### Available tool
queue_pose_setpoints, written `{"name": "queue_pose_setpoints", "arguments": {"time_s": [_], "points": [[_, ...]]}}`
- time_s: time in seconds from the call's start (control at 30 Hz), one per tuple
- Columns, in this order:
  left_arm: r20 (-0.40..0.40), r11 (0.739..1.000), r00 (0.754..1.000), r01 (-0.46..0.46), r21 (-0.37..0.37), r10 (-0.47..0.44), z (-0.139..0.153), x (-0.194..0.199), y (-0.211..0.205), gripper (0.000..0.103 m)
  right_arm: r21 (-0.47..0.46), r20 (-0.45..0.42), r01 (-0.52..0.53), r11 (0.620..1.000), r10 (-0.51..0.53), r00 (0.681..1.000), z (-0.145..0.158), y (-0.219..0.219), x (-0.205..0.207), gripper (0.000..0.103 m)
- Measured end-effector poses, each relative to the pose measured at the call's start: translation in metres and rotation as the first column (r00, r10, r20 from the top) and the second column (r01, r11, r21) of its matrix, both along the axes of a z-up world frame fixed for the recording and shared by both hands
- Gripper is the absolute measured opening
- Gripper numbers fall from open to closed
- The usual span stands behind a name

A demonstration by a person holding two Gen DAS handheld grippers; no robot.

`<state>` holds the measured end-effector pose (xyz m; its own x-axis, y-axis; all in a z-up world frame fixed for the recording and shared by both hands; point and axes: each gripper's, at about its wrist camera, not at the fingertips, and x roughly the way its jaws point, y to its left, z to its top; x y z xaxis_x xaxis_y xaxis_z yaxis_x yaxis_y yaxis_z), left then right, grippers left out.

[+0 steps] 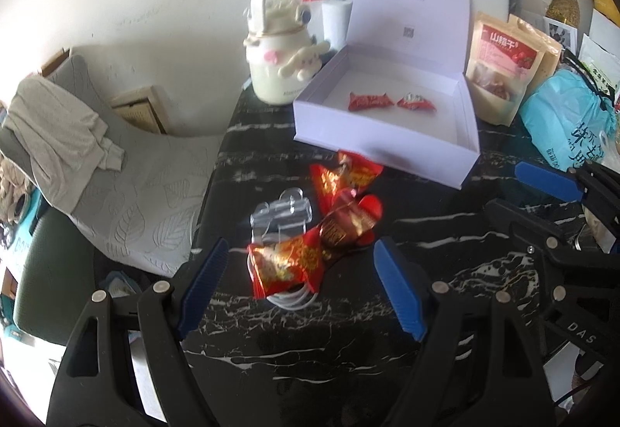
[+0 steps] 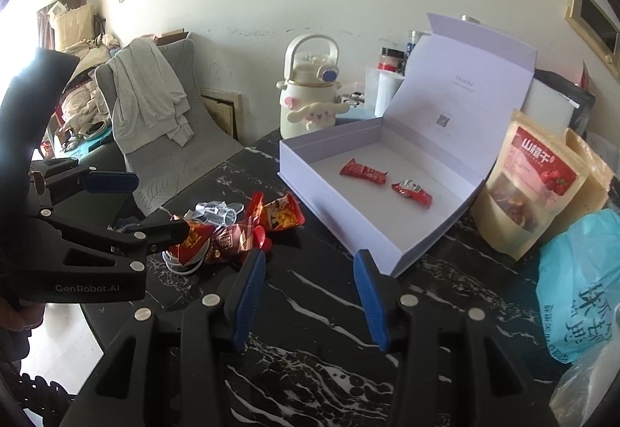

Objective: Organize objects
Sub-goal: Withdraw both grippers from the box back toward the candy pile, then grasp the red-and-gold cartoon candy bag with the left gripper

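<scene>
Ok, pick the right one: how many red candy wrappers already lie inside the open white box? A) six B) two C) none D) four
B: two red wrapped candies lie on the floor of the open white box; the other snack packets lie in a pile on the black marble table.

- A lived-in home: a black marble table (image 2: 341,310) stands against a scuffed white wall.
- Left of the table, a grey chair (image 2: 170,140) draped with a pale garment (image 2: 149,93).
- On the table's far side, a cartoon-dog water jug (image 2: 310,97), snack pouches (image 2: 531,186) and jars.
- Framed pictures hang above the table.
</scene>
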<state>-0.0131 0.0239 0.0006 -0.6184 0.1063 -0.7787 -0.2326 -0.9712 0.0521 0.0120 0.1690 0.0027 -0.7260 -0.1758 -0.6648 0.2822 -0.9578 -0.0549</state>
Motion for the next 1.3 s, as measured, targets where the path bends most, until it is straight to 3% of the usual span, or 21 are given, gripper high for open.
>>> {"name": "queue_pose_setpoints", "arguments": {"time_s": [0.4,0.87,1.3], "points": [[0.088,0.999,0.996,-0.027,0.018,0.025,-0.031,-0.021,-0.027,0.077,-0.005,0.093,-0.052,0.999,0.052,0.994,-0.033,-0.028,-0.033,0.048],[0.169,0.998,0.986,-0.004,0.066,-0.008,-0.054,-0.044,-0.032,0.077,-0.012,0.146,-0.079,0.997,0.080,0.986,-0.052,-0.037,-0.063,0.048],[0.176,0.995,0.984,0.021,0.095,-0.038,-0.066,-0.052,-0.031,0.075,-0.035,0.177,-0.094,0.995,0.098,0.979,-0.061,-0.038,-0.077,0.048]]}}
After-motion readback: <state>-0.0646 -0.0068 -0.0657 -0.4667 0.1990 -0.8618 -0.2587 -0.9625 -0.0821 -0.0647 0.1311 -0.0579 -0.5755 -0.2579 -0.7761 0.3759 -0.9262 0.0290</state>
